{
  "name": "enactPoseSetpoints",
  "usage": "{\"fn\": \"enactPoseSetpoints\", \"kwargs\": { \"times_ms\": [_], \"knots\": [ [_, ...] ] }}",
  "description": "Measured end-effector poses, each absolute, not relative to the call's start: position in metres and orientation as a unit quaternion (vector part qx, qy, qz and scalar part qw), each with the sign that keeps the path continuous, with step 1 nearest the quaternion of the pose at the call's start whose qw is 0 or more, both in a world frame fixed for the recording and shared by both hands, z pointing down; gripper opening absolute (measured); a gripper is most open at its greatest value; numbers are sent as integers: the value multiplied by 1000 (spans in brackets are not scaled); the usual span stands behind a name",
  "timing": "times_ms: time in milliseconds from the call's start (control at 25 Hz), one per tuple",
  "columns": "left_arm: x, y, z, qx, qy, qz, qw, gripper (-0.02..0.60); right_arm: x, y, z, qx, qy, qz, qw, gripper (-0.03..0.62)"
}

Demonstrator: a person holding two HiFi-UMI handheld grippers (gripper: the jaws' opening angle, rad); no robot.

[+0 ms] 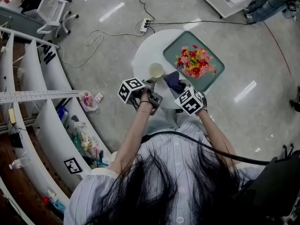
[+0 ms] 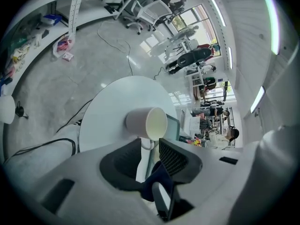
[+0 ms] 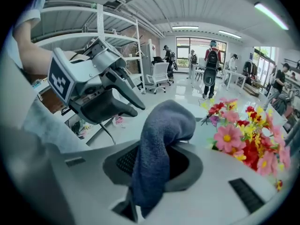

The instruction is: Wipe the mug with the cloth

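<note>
1. The left gripper has its jaws closed on the handle of a cream-white ceramic mug. The left gripper view shows the handle pinched between the two dark pads.
2. The mug is over the near edge of the round white table, with its open mouth facing up. Whether its base rests on the table or hangs just above it cannot be told.
3. The right gripper is clamped on a dark blue terry cloth. The right gripper view shows the cloth rising out from between the pads and folding over in a soft hump.
4. The cloth is also over the table's near edge, just beside the mug on the right. No view shows clearly whether the two touch.
5. A green rectangular tray lies on the far right part of the table. It carries a bunch of red, pink and yellow artificial flowers.
6. Both grippers are close together at the table's near side.
</note>
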State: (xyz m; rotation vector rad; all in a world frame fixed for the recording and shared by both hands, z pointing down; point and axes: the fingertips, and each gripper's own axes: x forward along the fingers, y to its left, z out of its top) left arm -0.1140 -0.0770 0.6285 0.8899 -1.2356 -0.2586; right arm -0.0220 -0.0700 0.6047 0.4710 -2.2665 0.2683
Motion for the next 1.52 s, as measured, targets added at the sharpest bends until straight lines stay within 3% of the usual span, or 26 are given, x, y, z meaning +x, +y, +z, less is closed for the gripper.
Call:
{"fn": "enactPoseSetpoints", "kwargs": {
  "times_ms": [520, 1360, 1520],
  "knots": [
    [-92, -31, 611, 430, -618, -113, 648, 75, -6, -52, 587, 109, -921, 88, 362, 109],
    [-95, 23, 577, 551, -679, 79, 478, 45, -18, -6, 583, 87, -930, 129, 332, 109],
    [-97, 35, 574, 573, -671, 64, 466, 43, -20, 9, 580, 101, -928, 141, 329, 109]
  ]
}}
